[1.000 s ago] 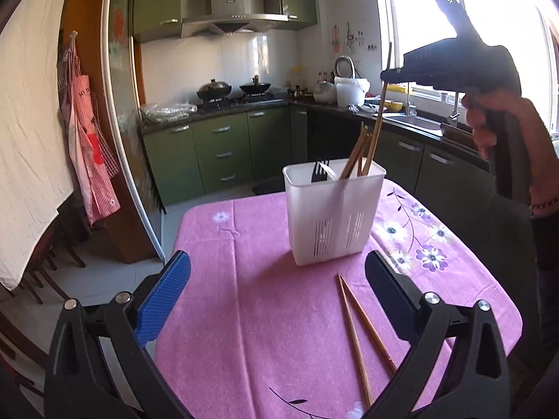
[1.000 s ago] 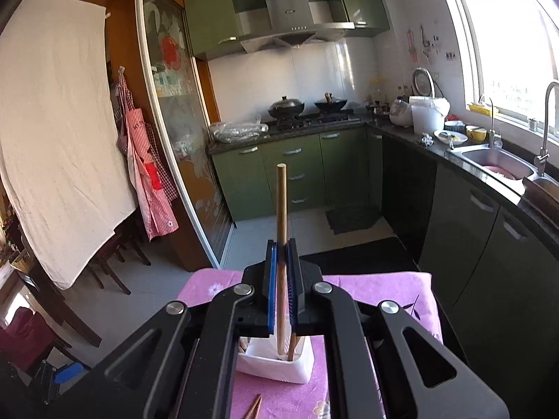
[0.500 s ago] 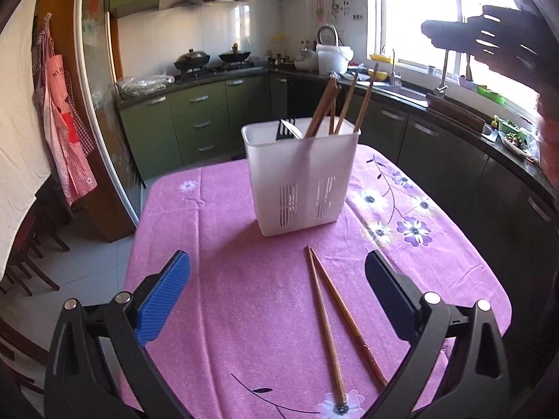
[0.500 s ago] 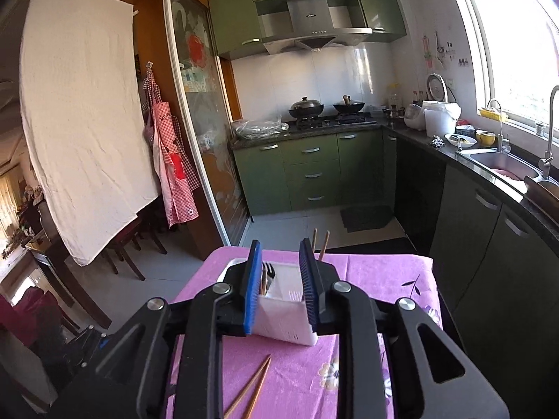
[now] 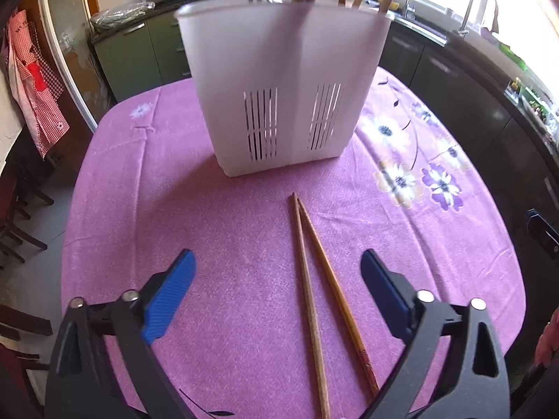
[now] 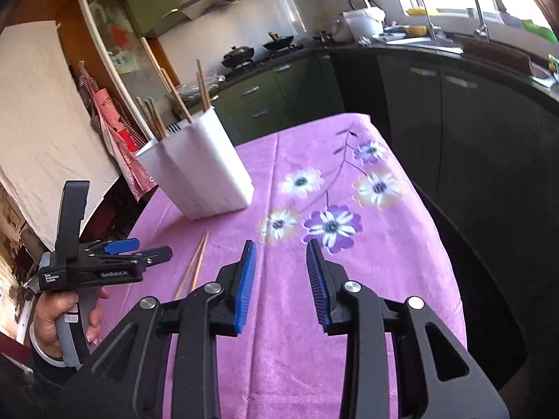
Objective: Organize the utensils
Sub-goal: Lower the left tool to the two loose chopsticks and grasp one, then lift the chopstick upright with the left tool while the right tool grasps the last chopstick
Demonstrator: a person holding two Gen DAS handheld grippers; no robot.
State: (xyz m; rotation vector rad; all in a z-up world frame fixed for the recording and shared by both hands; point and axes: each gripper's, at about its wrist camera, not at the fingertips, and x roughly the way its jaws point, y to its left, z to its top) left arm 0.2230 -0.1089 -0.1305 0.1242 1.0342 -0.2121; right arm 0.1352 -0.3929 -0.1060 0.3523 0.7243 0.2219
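The left hand-held gripper [image 5: 276,286], jaws apart and just narrowing, straddles two chopsticks [image 5: 311,296] on the bench [image 5: 174,209], judged ready to pinch them. The holder [image 5: 279,80] stands at twelve o'clock. The right hand-held gripper [image 6: 281,279], jaws just parting, is empty.

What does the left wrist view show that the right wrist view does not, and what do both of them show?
Only the left wrist view shows the slotted front wall of the white holder and the left gripper from behind, jaws open, nothing between them. Only the right wrist view shows the hand holding that gripper, and the right gripper, jaws just opening, empty. Both show the two chopsticks lying on the purple floral tablecloth and more chopsticks standing in the holder.
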